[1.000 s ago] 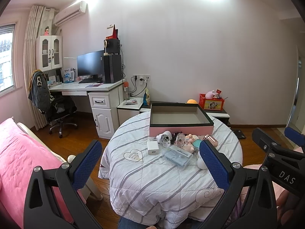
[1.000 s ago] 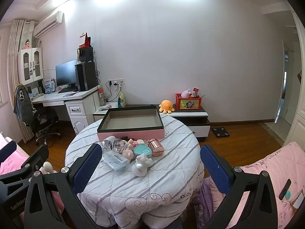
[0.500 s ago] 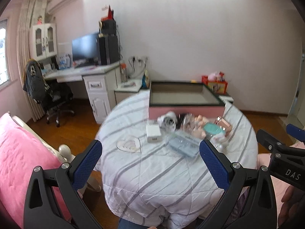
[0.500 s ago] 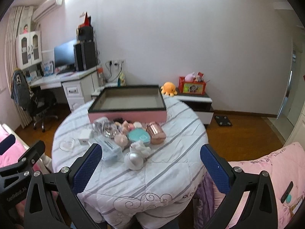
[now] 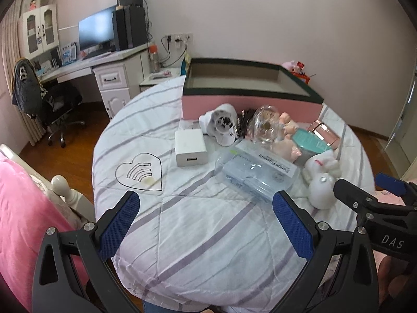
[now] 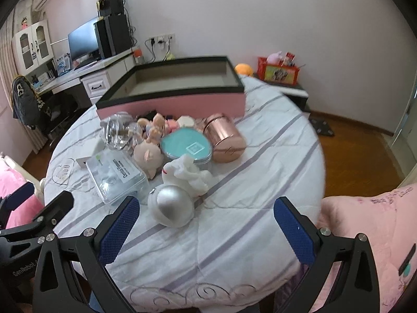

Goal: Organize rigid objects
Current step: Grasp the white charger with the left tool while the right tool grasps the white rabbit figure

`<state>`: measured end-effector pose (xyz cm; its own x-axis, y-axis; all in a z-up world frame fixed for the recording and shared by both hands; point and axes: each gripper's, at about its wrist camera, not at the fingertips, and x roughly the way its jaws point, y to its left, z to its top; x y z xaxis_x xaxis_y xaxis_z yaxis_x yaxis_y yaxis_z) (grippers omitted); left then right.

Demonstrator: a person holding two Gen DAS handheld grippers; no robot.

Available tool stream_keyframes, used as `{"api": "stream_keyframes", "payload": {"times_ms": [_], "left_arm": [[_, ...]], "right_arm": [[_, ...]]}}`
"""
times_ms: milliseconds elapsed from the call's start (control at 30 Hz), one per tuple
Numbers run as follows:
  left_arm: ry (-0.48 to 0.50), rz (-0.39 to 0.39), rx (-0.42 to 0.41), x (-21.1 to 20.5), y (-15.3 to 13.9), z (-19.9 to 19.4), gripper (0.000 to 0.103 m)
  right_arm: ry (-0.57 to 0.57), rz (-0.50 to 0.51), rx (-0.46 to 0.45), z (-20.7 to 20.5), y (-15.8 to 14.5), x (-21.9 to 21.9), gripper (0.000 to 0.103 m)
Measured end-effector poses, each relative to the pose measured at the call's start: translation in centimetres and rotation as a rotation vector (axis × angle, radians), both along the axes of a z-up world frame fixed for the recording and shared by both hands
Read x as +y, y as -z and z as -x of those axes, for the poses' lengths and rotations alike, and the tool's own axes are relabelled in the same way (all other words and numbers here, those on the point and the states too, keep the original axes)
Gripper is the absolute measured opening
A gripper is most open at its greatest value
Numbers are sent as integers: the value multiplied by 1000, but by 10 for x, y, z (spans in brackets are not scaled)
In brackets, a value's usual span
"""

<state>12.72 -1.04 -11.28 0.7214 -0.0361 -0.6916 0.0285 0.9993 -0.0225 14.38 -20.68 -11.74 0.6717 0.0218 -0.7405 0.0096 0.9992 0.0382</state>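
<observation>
Judging progress, we see nothing sorted yet: the pink box (image 6: 172, 104) at upper centre of the worktop (image 6: 260, 161) sits bare, the clutter (image 6: 166, 154) lies just below it, and both the left claw (image 5: 206, 220) and right claw (image 6: 206, 221) gape, holding nothing.

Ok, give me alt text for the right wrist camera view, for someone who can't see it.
The open right tool hovers, holding nothing, above a round table with a striped cloth. Ahead sit a silver dome-shaped object, a teal-lidded tin, a rose-gold canister and a clear plastic box. An empty pink box stands behind them.
</observation>
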Motion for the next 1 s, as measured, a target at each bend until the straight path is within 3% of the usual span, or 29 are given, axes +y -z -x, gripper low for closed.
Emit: {"api": "stream_keyframes", "payload": {"times_ms": [367, 767, 1000], "left_arm": [[-42, 44, 41, 24, 15, -37, 103], [-88, 24, 64, 37, 23, -90, 103], [-71, -17, 147, 37, 41, -120, 103]], "right_arm": [[-17, 15, 64, -27, 26, 11, 102], [-14, 40, 86, -41, 41, 17, 82], [-33, 75, 91, -54, 41, 23, 67]]}}
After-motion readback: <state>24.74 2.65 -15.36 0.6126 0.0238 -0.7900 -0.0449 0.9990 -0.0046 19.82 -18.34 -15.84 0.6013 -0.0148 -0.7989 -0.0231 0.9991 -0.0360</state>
